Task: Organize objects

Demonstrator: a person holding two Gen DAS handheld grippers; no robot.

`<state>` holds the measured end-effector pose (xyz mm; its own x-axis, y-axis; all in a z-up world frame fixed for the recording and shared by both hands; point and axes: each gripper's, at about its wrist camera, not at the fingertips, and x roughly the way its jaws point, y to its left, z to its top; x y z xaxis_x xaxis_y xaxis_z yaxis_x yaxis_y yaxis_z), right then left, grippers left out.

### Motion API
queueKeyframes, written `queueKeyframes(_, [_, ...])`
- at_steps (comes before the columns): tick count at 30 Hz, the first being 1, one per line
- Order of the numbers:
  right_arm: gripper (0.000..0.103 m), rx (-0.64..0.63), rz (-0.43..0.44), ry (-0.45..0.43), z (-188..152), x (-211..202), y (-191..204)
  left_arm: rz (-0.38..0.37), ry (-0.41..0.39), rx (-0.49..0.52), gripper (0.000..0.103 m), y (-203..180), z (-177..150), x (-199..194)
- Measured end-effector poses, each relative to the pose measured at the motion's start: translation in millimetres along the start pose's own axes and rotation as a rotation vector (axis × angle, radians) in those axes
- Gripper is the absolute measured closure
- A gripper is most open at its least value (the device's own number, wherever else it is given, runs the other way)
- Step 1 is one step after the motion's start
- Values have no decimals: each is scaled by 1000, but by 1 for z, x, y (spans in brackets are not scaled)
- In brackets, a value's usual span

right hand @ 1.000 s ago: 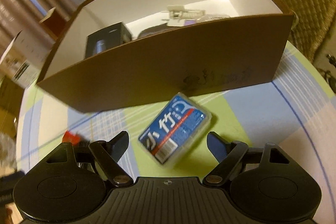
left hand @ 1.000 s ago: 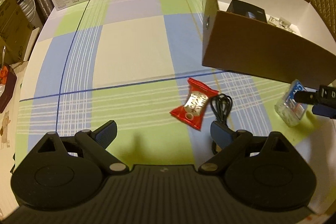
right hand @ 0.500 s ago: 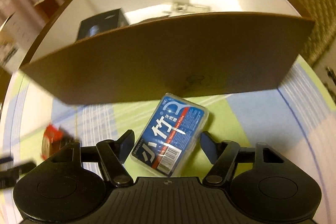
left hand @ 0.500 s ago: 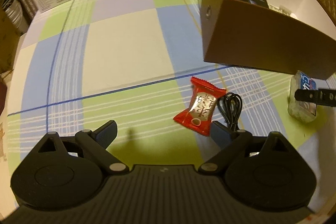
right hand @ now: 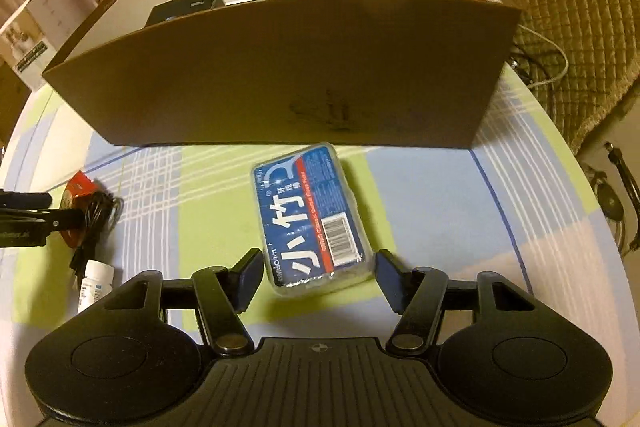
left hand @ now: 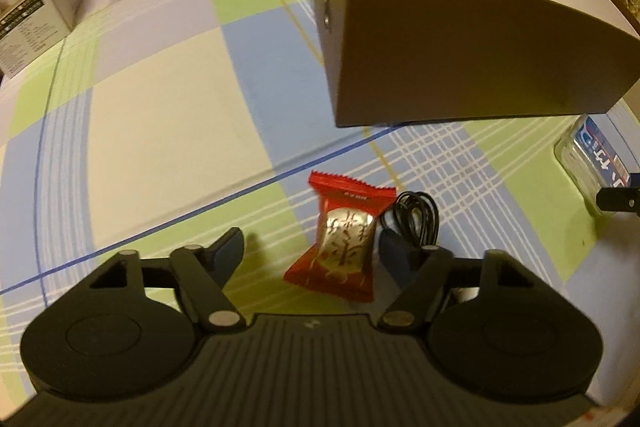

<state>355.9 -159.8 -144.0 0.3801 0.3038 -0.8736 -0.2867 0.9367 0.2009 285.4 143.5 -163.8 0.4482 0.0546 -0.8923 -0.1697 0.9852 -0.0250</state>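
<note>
Both grippers' jaws spread: right gripper (right hand: 316, 273) straddles "小竹" floss-pick box (right hand: 310, 217), left gripper (left hand: 310, 253) a red candy (left hand: 345, 237)

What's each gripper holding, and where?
Nothing held. Left gripper open around the candy; right gripper open astride the floss box, near end.

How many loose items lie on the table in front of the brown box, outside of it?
4: the floss pick case between the right hand-held gripper's open fingers, the red candy, the black cable beside it, and a small white bottle. More may be hidden.
</note>
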Motion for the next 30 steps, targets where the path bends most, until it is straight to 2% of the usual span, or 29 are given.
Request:
queueKeyframes(1, [43, -2, 6, -1, -1, -1, -1, -3, -2, -3, 41, 0, 0, 2])
queueKeyframes(3, [32, -11, -3, -8, 1, -1, -2, -15, 1, -14, 56, -1, 1, 4])
queueKeyframes(6, [28, -29, -13, -26, 4, -2, -3, -26, -4, -32, 75, -1, 0, 6])
queueKeyframes(9, [27, -56, -17, -26, 7, 0, -2, -19, -7, -51, 80, 2, -3, 6])
queueKeyframes(19, [30, -201, -32, -56, 15, 16, 13, 66, 33, -168, 80, 28, -29, -13])
queueKeyframes(24, [45, -267, -30, -64, 25, 24, 17, 89, 55, -218, 80, 35, -46, -23])
queueKeyframes(30, [48, -323, -41, -62, 24, 28, 19, 99, 64, -245, 80, 33, -58, -29])
